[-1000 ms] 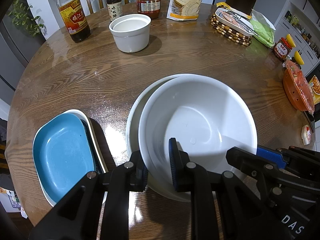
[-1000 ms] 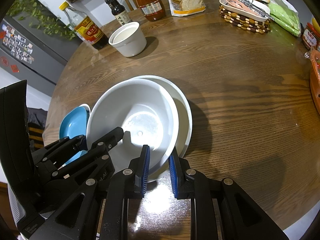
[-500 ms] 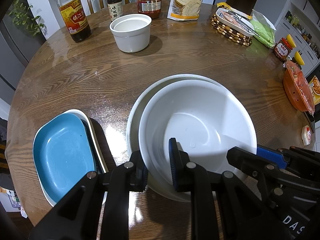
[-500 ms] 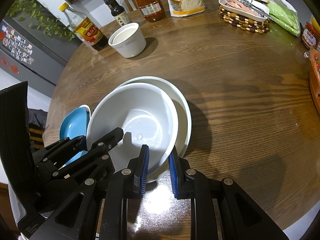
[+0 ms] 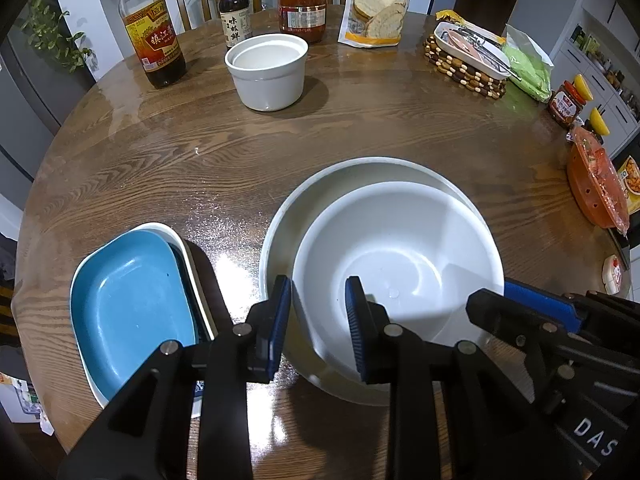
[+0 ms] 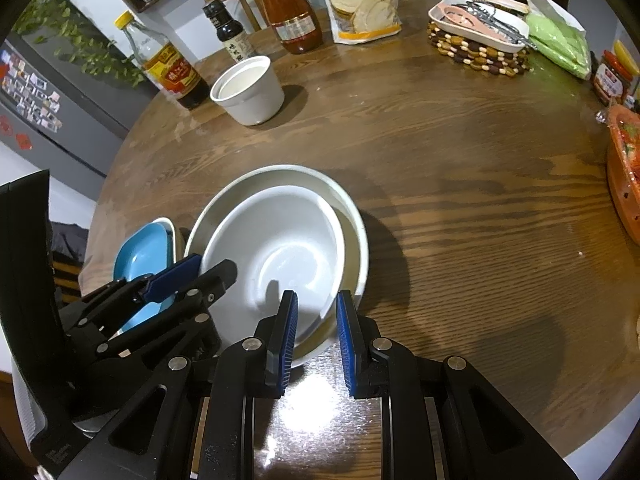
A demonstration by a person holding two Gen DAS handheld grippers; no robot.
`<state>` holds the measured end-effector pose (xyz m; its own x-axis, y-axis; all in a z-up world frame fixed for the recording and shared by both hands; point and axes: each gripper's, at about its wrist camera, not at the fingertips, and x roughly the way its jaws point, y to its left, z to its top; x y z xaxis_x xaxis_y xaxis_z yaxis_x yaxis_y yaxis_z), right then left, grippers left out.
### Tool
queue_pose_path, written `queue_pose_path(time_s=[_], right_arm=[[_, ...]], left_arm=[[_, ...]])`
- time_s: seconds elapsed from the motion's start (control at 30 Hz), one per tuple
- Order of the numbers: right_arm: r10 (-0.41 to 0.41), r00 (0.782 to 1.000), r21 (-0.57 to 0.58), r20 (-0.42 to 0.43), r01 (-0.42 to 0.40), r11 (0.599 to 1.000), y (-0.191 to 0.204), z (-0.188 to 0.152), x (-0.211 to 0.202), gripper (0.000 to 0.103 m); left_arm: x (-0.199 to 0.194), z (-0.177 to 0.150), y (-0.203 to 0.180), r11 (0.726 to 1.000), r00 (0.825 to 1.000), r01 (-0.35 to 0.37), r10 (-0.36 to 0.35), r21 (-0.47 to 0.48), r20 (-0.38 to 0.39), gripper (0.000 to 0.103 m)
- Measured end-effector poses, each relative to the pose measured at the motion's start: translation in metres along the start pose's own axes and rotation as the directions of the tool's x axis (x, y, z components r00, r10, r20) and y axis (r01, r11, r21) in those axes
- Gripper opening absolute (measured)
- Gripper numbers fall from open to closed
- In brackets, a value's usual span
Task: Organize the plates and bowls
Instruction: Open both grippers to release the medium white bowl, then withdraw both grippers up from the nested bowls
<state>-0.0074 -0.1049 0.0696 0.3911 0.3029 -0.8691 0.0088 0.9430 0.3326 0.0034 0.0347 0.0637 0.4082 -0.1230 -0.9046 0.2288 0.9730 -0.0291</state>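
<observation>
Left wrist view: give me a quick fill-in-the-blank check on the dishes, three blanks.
The smaller white bowl is nested ____ the larger white bowl.
The dish left of the bowls is coloured ____.
Behind the white pot stand ____ bottles.
Missing words: inside; blue; three.
</observation>
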Motion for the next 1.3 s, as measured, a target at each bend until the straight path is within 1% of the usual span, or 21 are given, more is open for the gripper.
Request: queue_pose_path(time_s=[0.17,0.33,0.43,0.47,0.5,0.53,0.57,0.6,0.67,0.77,0.9,1.1,1.3], right_arm=[[-0.005,1.000,0.023,0.013,0.005,1.000,-0.005,0.000,-0.005,0.024],[-0.006,1.000,0.041,0.030,0.005,0.999,-0.010,0.000,-0.011,0.025],[0.000,0.999,0.052,0.044,-0.003,0.999,-0.012,0.000,-0.014,0.025],[0.002,0.999,0.056,0.050,-0.005,0.998,-0.013,0.000,-0.015,0.025],[0.004,0.999,0.059,0.054,-0.007,0.998,-0.013,0.001,-0.016,0.025],[0.005,0.998,0.062,0.057,-0.009,0.998,-0.013,0.001,-0.017,0.026],[0.003,0.999,0.068,0.048,-0.006,0.998,-0.014,0.001,-0.018,0.031],[0.004,0.999,0.072,0.052,-0.008,0.997,-0.015,0.001,-0.019,0.040],[0.010,0.998,0.080,0.067,-0.016,0.997,-0.016,0.002,-0.022,0.050],[0.024,0.996,0.095,0.087,-0.032,0.995,-0.018,0.004,-0.028,0.051],[0.033,0.992,0.105,0.118,-0.046,0.993,-0.020,0.007,-0.038,0.052],[0.045,0.992,0.104,0.115,-0.057,0.993,-0.019,0.004,-0.042,0.053],[0.044,0.993,0.061,0.111,-0.051,0.997,-0.010,0.001,-0.048,0.053]], left_arm=[[-0.002,0.001,-0.001,1.000,1.000,0.002,-0.002,-0.006,0.005,0.030],[-0.006,0.002,-0.002,1.000,1.000,0.004,-0.003,-0.009,0.015,0.039],[-0.011,0.002,-0.001,1.000,1.000,0.007,-0.007,-0.018,0.031,0.048],[-0.013,0.003,0.000,1.000,0.999,0.000,0.001,-0.021,0.037,0.058],[-0.015,0.003,0.001,1.000,0.999,-0.007,0.008,-0.024,0.045,0.065],[-0.017,0.003,0.002,0.999,0.998,-0.011,0.013,-0.030,0.053,0.067],[-0.019,0.003,0.004,0.999,0.998,-0.010,0.012,-0.037,0.059,0.069],[-0.021,0.003,0.007,0.999,0.998,-0.009,0.012,-0.047,0.062,0.070],[-0.024,0.003,0.010,0.998,0.998,-0.014,0.018,-0.059,0.067,0.073],[-0.026,0.005,0.017,0.997,0.997,-0.023,0.028,-0.078,0.069,0.074],[-0.030,0.006,0.023,0.994,0.996,-0.041,0.048,-0.097,0.075,0.082],[-0.037,0.004,0.030,0.993,0.995,-0.046,0.055,-0.108,0.079,0.083],[-0.047,0.002,0.028,0.996,0.994,-0.034,0.042,-0.081,0.098,0.084]])
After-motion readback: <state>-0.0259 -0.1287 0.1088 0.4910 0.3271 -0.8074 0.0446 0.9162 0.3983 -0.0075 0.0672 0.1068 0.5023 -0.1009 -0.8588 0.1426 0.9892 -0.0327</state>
